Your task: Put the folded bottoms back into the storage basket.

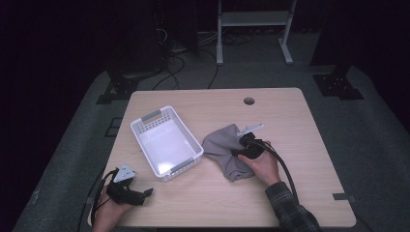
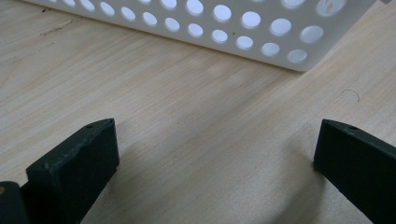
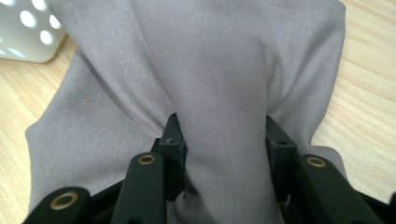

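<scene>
Right gripper view, grey cloth [image 3: 219, 84] bunched between fingers [image 3: 172, 140]

In the high view we cannot see the jaws of the right gripper [image 1: 244, 145], because the hand [image 1: 263, 166] and the gripper body cover them. In the right gripper view the grey cloth [image 3: 210, 84] hides the tabletop [image 3: 369, 107] ahead of the gripper, and the top edge cuts off the cloth. Beyond the left gripper [image 2: 215, 154], the white basket [image 2: 224, 28] is cut off at the top edge, so its inside stays hidden.
</scene>
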The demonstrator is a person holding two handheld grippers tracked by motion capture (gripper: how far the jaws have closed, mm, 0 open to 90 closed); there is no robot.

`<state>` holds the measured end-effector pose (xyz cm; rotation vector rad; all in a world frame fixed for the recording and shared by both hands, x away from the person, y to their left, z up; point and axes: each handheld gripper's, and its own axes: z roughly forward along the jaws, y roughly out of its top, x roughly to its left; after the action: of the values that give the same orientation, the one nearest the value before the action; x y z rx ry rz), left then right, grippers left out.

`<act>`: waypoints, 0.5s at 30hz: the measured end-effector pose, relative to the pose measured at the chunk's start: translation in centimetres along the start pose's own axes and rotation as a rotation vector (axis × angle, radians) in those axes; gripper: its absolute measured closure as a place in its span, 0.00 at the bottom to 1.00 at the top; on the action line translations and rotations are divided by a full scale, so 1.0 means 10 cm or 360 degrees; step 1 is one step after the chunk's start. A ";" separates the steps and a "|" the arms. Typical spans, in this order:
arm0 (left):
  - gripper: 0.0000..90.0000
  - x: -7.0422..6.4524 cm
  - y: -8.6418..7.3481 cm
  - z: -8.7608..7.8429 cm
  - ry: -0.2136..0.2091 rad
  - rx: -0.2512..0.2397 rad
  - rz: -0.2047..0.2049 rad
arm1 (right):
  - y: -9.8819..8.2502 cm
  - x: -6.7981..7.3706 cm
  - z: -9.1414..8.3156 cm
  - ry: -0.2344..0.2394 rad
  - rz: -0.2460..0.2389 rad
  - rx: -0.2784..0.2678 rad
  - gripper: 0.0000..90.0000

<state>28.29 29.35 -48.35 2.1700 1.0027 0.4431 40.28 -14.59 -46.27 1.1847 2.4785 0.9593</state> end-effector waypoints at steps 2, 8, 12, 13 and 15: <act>0.00 0.00 0.00 0.00 0.0000 0.0000 0.0000 | -0.01 -0.02 -0.01 0.0023 -0.0007 -0.0008 0.67; 0.00 0.00 0.00 0.00 -0.0002 0.0000 0.0001 | -0.02 -0.05 -0.05 0.0083 0.0021 -0.0020 0.68; 0.00 0.00 0.00 0.00 -0.0002 0.0000 0.0001 | -0.01 -0.07 -0.11 0.0117 0.0036 -0.0038 0.68; 0.00 0.00 0.00 0.00 -0.0002 0.0000 0.0001 | -0.01 -0.07 -0.11 0.0117 0.0036 -0.0038 0.68; 0.00 0.00 0.00 0.00 -0.0002 0.0000 0.0002 | 0.00 -0.07 -0.15 0.0130 0.0048 -0.0055 0.68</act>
<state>28.30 29.37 -48.35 2.1708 1.0007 0.4418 40.06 -15.82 -45.20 1.1988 2.5023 1.0743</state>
